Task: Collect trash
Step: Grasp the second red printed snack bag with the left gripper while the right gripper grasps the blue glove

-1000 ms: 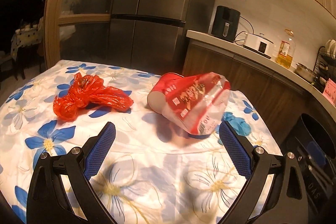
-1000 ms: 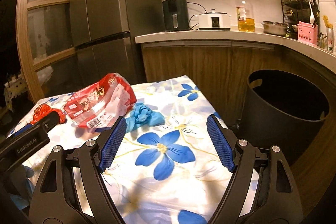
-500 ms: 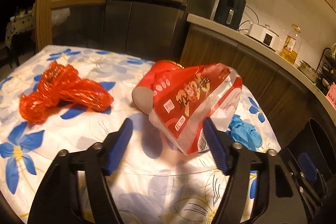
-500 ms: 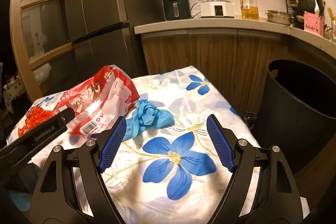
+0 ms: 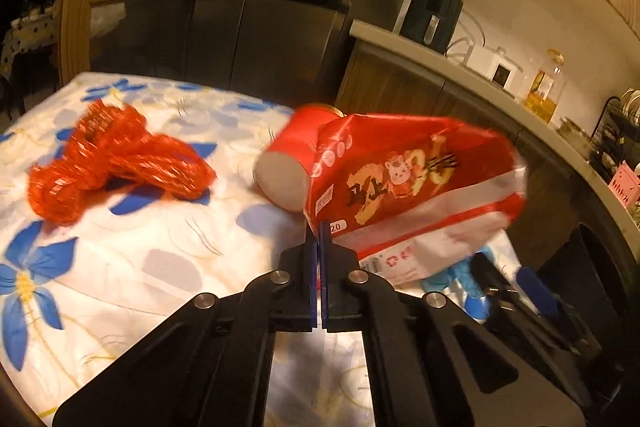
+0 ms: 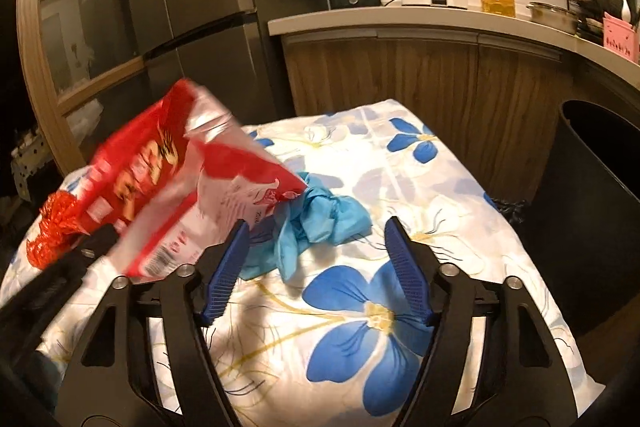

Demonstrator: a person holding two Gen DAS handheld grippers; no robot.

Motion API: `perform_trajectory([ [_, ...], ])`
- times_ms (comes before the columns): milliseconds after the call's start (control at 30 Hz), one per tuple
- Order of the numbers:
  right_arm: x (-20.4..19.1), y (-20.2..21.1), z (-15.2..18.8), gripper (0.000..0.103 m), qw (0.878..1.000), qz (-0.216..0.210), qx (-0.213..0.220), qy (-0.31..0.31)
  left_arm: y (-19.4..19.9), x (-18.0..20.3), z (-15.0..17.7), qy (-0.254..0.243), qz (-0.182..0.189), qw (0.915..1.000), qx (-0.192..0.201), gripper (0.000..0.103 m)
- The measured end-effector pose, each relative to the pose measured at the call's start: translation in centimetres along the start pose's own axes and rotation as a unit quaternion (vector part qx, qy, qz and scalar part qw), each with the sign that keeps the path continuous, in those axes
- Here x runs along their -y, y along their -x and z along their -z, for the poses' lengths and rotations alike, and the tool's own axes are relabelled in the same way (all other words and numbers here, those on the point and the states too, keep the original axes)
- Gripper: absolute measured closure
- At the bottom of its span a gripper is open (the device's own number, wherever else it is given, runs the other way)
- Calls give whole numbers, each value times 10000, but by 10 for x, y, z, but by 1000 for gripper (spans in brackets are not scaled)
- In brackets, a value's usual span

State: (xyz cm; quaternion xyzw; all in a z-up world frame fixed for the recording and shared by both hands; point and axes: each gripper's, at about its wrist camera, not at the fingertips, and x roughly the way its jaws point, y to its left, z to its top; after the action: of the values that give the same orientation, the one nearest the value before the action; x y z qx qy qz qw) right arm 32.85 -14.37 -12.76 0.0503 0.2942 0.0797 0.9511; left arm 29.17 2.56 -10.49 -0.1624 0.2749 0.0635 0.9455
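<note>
On the flowered tablecloth [image 5: 168, 267], left hand-held gripper [image 5: 318, 227] clamps one snack bag [image 5: 408, 183]; right hand-held gripper [image 6: 316, 227] gapes.

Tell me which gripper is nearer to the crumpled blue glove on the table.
Right. The right gripper is open just short of the blue glove. The left gripper is shut on the red snack bag, off to the glove's side.

The snack bag [image 5: 404, 183] is red with white panels and gold lettering. Behind it lies a red cup [image 5: 294, 163] with a pale base. The net bag [image 5: 116, 159], blurred, looks red-orange. The crumpled glove [image 6: 320, 223] is light blue. The tablecloth [image 6: 400, 307] is white with blue flowers.
</note>
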Motion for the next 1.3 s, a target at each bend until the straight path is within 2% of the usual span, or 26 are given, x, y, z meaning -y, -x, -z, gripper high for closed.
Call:
perform_trajectory([
  [100,-2,-9,2,55,9998,-8,-171,70,15,-8,-3,165,-55,9997,178,103],
  [267,1,-21,4,86,9991,-47,-418,31,34,-22,-10,358,-85,9986,380,103],
  [433,-2,-14,4,99,9994,-137,-304,100,46,-30,-13,440,-161,9979,444,103],
  [767,-6,27,-5,102,9992,-226,195,248,65,-31,-18,433,-250,9970,587,103],
  [1000,7,67,-15,102,9983,-318,478,140,78,-23,-17,370,-188,9969,662,103],
  [1300,30,115,-22,102,9963,-259,816,-17,94,6,-10,192,10,9973,711,103],
])
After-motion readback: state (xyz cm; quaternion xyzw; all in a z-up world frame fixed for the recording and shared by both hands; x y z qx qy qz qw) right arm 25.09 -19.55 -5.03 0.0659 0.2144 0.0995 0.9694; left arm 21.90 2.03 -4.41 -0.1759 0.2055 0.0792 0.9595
